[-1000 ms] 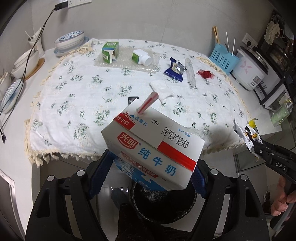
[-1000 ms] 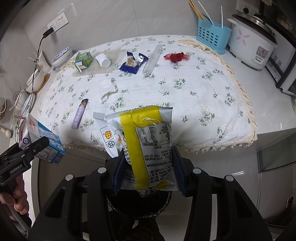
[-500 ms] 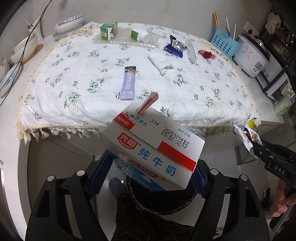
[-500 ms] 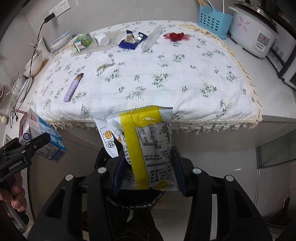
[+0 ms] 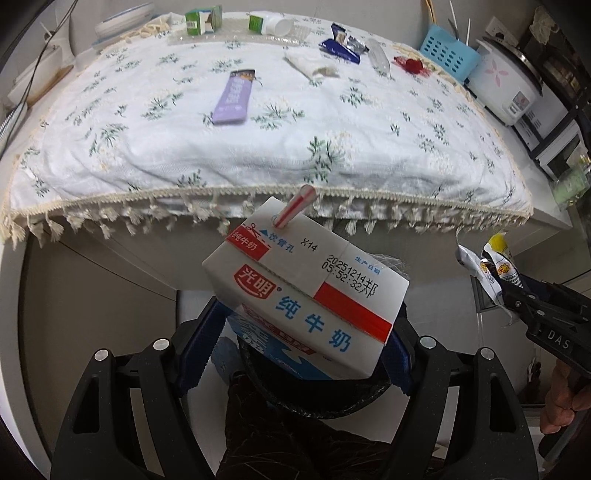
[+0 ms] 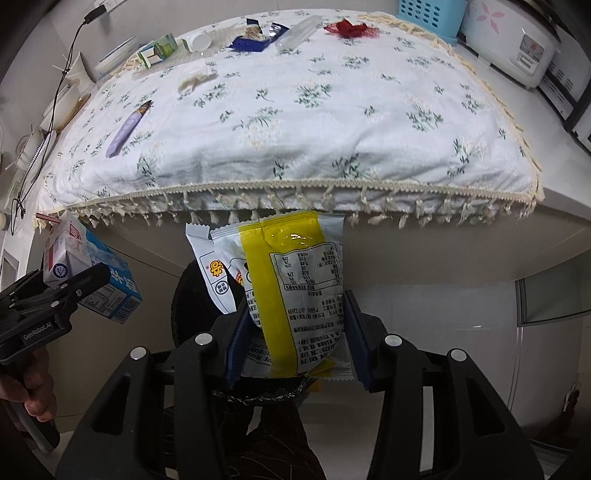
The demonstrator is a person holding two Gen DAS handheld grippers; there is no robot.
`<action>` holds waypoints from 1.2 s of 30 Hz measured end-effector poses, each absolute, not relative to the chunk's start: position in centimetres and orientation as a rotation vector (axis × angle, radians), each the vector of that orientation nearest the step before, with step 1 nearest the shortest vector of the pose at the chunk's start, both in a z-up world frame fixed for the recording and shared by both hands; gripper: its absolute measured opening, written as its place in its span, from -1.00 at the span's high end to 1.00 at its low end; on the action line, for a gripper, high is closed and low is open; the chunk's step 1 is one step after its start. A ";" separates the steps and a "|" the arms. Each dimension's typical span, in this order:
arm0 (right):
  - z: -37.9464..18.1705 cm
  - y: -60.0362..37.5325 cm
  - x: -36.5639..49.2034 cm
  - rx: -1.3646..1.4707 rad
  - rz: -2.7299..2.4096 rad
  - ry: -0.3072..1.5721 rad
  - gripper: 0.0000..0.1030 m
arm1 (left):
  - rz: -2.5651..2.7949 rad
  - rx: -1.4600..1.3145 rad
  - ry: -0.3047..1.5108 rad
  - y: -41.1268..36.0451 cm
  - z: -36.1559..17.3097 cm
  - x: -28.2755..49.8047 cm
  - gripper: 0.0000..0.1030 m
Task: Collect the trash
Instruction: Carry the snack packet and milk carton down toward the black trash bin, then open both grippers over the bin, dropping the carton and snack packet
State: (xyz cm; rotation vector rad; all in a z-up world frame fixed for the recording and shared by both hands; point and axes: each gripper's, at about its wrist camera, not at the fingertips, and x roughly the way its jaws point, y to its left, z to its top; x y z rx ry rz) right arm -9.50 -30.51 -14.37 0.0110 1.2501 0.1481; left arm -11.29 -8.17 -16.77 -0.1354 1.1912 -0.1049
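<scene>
Milk carton [image 5: 303, 295] gripped in my left tongs [image 5: 295, 343], yellow snack bag [image 6: 295, 291] clamped in my right tongs [image 6: 295, 339], both over the black bin [image 5: 332, 398] below the bench [image 5: 258, 129] edge. Not dropped yet. Purple wrapper [image 5: 234, 98], tissue [image 5: 312, 66] and more left. Right view shows the carton's blue side; left shows its date print.

tablecloth [image 5: 280, 155]: white, green floral print, fringed hem over counter edge
rice cooker [image 5: 506, 90]: white, pink flower, far right on counter
basket [image 5: 450, 55]: blue, perforated, just left of cooker, sticks standing in it
bowls [image 5: 122, 18]: stacked, far left corner
cable [image 6: 61, 79]: black, runs down the left wall
</scene>
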 end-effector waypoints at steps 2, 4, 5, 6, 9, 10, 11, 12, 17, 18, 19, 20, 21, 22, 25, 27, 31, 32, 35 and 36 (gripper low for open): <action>-14.9 -31.0 -9.8 0.018 0.141 1.260 0.14 | -0.109 -0.129 1.200 -8.6 -17.6 -11.3 -0.46; -15.3 -31.5 -10.2 0.017 0.129 1.270 0.14 | -0.110 -0.128 1.212 -9.0 -18.4 -11.2 -0.46; -15.5 -31.7 -10.3 0.017 0.124 1.276 0.14 | -0.112 -0.126 1.219 -9.3 -18.9 -11.2 -0.46; -15.7 -32.0 -10.5 0.018 0.119 1.280 0.14 | -0.115 -0.124 1.223 -9.5 -19.3 -11.2 -0.46; -16.1 -32.8 -11.1 0.024 0.103 1.293 0.14 | -0.126 -0.111 1.237 -10.5 -20.4 -11.1 -0.46; -16.2 -33.2 -11.3 0.027 0.098 1.297 0.14 | -0.131 -0.106 1.240 -10.8 -20.7 -11.0 -0.46; -16.3 -33.4 -11.5 0.027 0.094 1.300 0.14 | -0.135 -0.102 1.243 -11.3 -21.0 -10.9 -0.46; -16.4 -33.7 -11.7 0.028 0.090 1.303 0.14 | -0.141 -0.099 1.248 -11.6 -21.3 -10.8 -0.46; -16.6 -34.9 -12.5 0.039 0.067 1.318 0.14 | -0.173 -0.069 1.259 -13.5 -22.1 -10.4 -0.48; -16.7 -35.2 -12.5 0.042 0.063 1.319 0.14 | -0.180 -0.067 1.261 -13.8 -22.1 -10.3 -0.49; -16.7 -35.3 -12.5 0.044 0.062 1.320 0.14 | -0.184 -0.066 1.259 -13.9 -22.1 -10.3 -0.49; -16.8 -35.3 -12.5 0.046 0.060 1.320 0.14 | -0.188 -0.064 1.256 -14.1 -22.1 -10.2 -0.53; -16.8 -35.4 -12.5 0.047 0.060 1.319 0.14 | -0.188 -0.061 1.251 -14.1 -21.9 -10.3 -0.63; -16.8 -35.4 -12.4 0.049 0.061 1.319 0.14 | -0.183 -0.055 1.243 -14.2 -21.8 -10.4 -0.68; -16.8 -35.1 -12.3 0.051 0.069 1.318 0.14 | -0.179 -0.057 1.227 -14.2 -21.3 -10.1 -0.77; -16.9 -34.8 -12.1 0.049 0.078 1.317 0.14 | -0.175 -0.065 1.224 -13.8 -21.0 -10.2 -0.83; -17.0 -33.8 -11.7 0.038 0.102 1.319 0.13 | -0.154 -0.088 1.217 -12.3 -20.4 -10.6 -0.89; -17.1 -33.5 -11.6 0.035 0.108 1.319 0.13 | -0.147 -0.092 1.214 -12.0 -20.3 -10.7 -0.89; -17.3 -32.7 -11.2 0.028 0.127 1.321 0.13 | -0.128 -0.102 1.207 -11.0 -19.9 -11.0 -0.89; -17.5 -32.3 -11.1 0.025 0.134 1.322 0.13 | -0.121 -0.105 1.206 -10.7 -19.7 -11.1 -0.89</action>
